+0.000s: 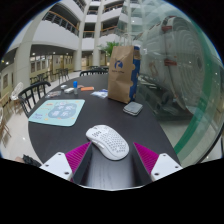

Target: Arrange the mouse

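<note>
We see the gripper [111,158] from its own camera, looking forward along its two fingers. The left finger [68,160] and the right finger [155,159] rise from the bottom of the view, set well apart, with a wide gap between them. Each carries a magenta pad [77,155] on its inner face, both pads tapering to a point toward the tips and angled slightly inward. We make out pale housing behind each finger. The fingers press on nothing, and we see no hand or sleeve behind them.
</note>
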